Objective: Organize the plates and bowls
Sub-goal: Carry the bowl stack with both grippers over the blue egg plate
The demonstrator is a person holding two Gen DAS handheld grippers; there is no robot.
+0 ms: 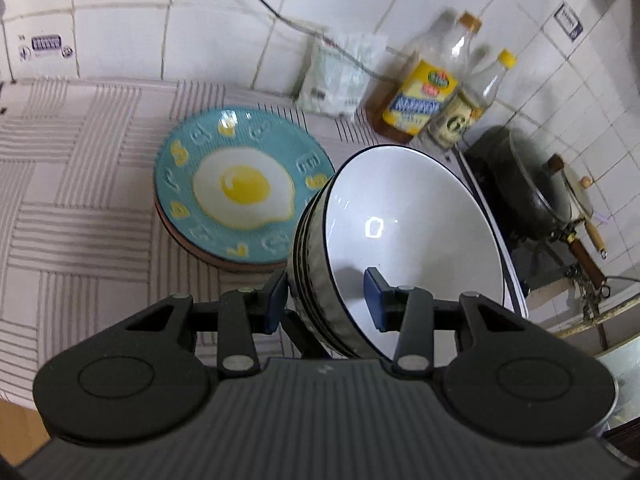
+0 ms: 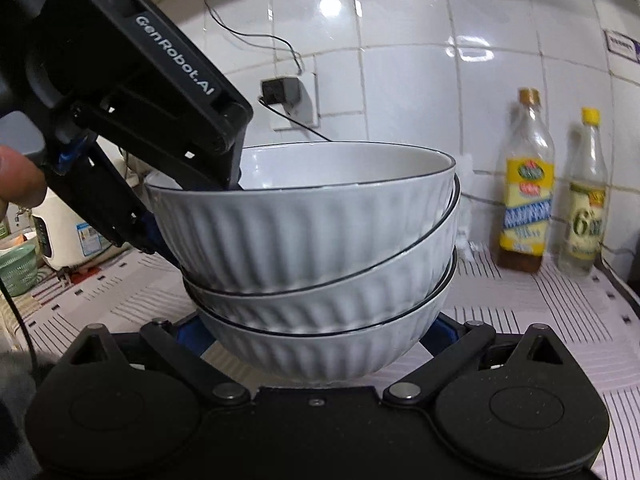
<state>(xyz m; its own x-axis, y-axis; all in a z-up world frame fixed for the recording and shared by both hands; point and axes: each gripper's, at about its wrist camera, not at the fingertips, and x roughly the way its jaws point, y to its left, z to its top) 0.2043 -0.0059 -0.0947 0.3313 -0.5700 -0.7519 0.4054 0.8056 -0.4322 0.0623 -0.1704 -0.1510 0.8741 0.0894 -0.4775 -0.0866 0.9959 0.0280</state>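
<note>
Three ribbed white bowls with thin dark rims sit nested in a stack, and it is up off the striped cloth, carried between the two tongs. The left gripper pinches the wall of the stack near the top, one blue pad inside the upper bowl and the other against the ribbed outside. The right gripper clasps the bottom bowl low on its sides, a blue pad pressed against each flank.

Glazed ceramic like this looks heavy for its size, rigid, slick and quick to chip. The upper bowls already sit crooked in one another, so I would judge a tilt could let them slide or clack. The low two-sided hold looks the safer one; the rim pinch steadies more than it bears.

Just beside the stack, in the left wrist view, lies a teal plate with a fried-egg design on top of brownish plates. Behind it stand two oil bottles and a plastic bag against the tiled wall, and to the right a dark wok. A cable hangs from a wall plug.
</note>
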